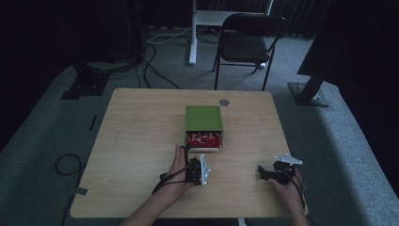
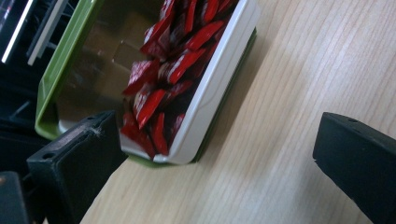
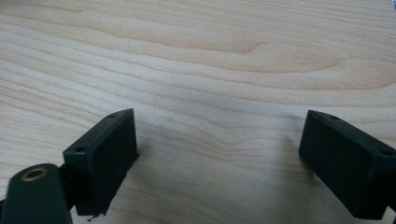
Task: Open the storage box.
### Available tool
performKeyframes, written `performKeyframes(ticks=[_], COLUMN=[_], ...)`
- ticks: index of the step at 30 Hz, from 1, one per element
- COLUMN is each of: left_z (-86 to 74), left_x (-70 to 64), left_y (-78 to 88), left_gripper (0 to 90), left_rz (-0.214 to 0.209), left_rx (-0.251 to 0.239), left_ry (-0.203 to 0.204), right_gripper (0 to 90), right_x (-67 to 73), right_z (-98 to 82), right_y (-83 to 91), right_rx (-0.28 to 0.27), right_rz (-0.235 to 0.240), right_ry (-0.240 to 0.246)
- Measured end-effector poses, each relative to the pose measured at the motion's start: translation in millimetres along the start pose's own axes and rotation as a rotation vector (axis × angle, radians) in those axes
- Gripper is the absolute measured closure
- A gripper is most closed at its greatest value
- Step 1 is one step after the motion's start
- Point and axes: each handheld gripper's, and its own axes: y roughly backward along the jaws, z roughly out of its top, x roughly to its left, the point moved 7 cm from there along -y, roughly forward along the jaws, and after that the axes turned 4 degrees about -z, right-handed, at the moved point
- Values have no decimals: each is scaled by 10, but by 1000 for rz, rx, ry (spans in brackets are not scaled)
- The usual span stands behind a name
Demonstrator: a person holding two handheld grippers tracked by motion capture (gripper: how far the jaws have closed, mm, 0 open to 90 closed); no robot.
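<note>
Both jaws gape over bare table; left gripper nears box corner.

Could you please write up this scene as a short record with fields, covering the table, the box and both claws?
table: light wood, bare apart from the box
box: green lid, white tray, near the centre, partly open toward the person
contents: red packets
left claw: open, just short of the box's open end, holding nothing
right claw: open, over bare wood to the right, holding nothing
behind table: dark folding chair
</note>
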Motion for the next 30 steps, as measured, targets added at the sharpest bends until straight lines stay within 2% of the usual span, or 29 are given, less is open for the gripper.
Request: performKeyframes(ticks=[2,4,6,7,8,10,12,14,15,19,20,24,30], left_z=[16,27,45,45,76,80,80,83,74,39,27,-8,-21], left_x=[-4,-13,-19,-19,-28,-29,-28,-30,-21,-25,-36,-52,-32], left_y=[-24,-49,-75,-75,-108,-125,-159,-177,-184,-227,-235,-277,-330], left_gripper=[67,67,119,154,160,172,239,301,329,355,363,379,406], left_rz=[9,5,7,7,-8,-15,-9,-17,-6,8,0,-13,-3], left_rx=[9,9,-4,-4,-37,-34,-22,-33,-23,0,12,35,58], left_ry=[-12,-20,-62,-62,-93,-108,-122,-144,-153,-207,-220,-241,-266], right_gripper=[107,107,107,107,107,107,107,107,107,107,107,107,107], right_x=[0,0,0,0,0,0,0,0,0,0,0,0,0], right_z=[0,0,0,0,0,0,0,0,0,0,0,0,0], right_y=[0,0,0,0,0,0,1,0,0,0,0,0,0], right_rx=[0,0,0,0,0,0,1,0,0,0,0,0,0], right_rz=[0,0,0,0,0,0,0,0,0,0,0,0,0], right_ry=[0,0,0,0,-1,0,-1,-1,0,0,0,0,0])
